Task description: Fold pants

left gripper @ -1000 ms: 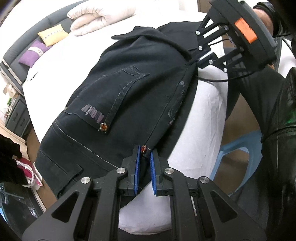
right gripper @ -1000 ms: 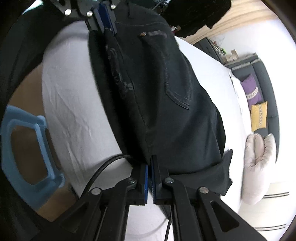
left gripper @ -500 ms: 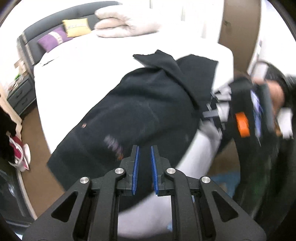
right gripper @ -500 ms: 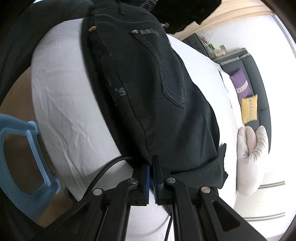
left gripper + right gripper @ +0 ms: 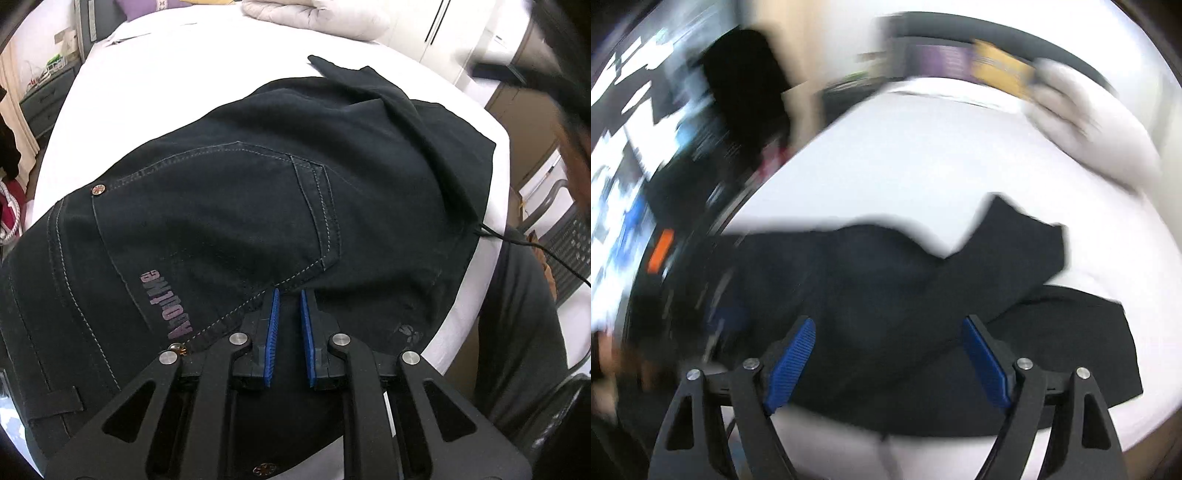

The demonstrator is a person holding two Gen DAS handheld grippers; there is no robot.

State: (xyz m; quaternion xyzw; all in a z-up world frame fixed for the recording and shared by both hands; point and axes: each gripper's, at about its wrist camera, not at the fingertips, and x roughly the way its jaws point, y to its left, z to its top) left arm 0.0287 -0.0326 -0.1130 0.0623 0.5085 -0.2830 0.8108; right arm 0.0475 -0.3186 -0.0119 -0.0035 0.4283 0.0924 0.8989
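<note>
1. Pants (image 5: 258, 206) lying on the white bed (image 5: 177, 85), folded over into a short dark bundle, back pocket and printed lettering facing up, waistband end toward the bed's near edge.
2. One leg end (image 5: 373, 85) flopped diagonally across the far side, edges not lined up with the layer beneath; same stray flap visible in the right wrist view (image 5: 1008, 236).
3. Left gripper (image 5: 287, 306) hovering low over the pocket seam, fingers drawn nearly together, no fabric visibly pinched between the blue pads.
4. Right gripper (image 5: 886, 343) above the bundle in a heavily blurred view, fingers spreading wide apart, nothing between them, cloth released.
5. Judged progress: main folds seemingly laid down, bundle compact. Likely left: straightening the skewed leg end, perhaps one more fold or smoothing.
</note>
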